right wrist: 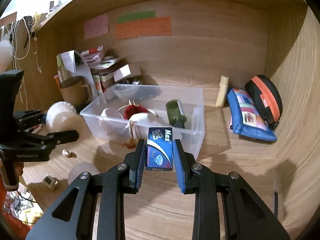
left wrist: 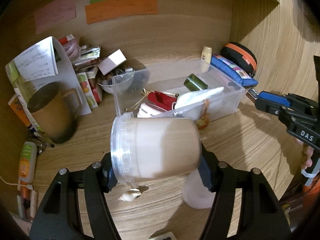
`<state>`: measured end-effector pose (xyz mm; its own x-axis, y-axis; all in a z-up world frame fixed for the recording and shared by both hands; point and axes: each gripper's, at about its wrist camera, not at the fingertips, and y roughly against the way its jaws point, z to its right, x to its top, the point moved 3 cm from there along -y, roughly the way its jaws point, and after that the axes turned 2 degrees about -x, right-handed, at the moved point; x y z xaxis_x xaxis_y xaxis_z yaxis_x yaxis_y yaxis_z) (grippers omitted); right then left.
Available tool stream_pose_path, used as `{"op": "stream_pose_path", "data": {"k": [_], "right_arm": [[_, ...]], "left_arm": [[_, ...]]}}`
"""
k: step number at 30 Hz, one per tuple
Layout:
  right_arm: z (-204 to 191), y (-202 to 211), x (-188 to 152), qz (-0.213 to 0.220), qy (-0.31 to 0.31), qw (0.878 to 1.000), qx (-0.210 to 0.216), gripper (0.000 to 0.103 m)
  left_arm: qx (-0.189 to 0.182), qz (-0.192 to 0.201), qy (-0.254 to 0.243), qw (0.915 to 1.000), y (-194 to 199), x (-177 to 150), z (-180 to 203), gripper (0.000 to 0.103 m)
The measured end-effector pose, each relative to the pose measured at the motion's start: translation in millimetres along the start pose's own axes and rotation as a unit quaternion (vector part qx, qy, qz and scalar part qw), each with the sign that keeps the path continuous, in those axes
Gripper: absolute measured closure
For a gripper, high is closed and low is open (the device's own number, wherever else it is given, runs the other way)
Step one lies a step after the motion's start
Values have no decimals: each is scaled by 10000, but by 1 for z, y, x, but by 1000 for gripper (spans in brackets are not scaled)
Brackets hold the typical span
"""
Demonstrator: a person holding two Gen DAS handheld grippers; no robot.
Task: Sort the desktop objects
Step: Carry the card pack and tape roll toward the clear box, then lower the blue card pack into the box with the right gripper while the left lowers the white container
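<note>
My left gripper [left wrist: 158,175] is shut on a translucent round plastic tub [left wrist: 154,148] and holds it tilted on its side above the desk, just in front of the clear plastic bin [left wrist: 230,102]. My right gripper [right wrist: 160,150] is shut on a small blue "Max" box [right wrist: 160,148] and holds it above the desk at the bin's [right wrist: 198,136] near right corner. The bin holds a red pouch [right wrist: 134,110], a green bottle [right wrist: 176,112] and white items. The tub also shows in the right wrist view [right wrist: 60,118], and the right gripper in the left wrist view [left wrist: 258,98].
A brown mug [left wrist: 52,112], papers and small boxes crowd the back left. A blue pouch [right wrist: 248,116], an orange-and-black case [right wrist: 264,98] and a cream bottle [right wrist: 222,94] stand at the back right. A round lid [left wrist: 198,192] and a seashell [left wrist: 130,196] lie on the desk.
</note>
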<state>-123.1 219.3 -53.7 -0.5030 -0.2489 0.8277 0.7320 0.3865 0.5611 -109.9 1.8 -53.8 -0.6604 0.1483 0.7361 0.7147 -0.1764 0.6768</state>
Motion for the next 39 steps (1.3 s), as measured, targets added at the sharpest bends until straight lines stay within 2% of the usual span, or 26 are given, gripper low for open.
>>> {"op": "stream_pose_path", "data": {"k": [9, 18, 26, 39], "right_arm": [[5, -6, 17, 108, 113, 9998, -102, 78], [7, -19, 29, 90, 150, 9998, -105, 78], [10, -42, 44, 24, 113, 9999, -65, 78], [7, -95, 67, -231, 331, 9992, 61, 78]], "left_arm": [[84, 212, 10, 9997, 10, 12, -11, 38], [220, 444, 11, 9988, 1, 36, -21, 38], [218, 380, 93, 9990, -31, 61, -36, 38], [140, 156, 102, 9997, -75, 76, -40, 38]]}}
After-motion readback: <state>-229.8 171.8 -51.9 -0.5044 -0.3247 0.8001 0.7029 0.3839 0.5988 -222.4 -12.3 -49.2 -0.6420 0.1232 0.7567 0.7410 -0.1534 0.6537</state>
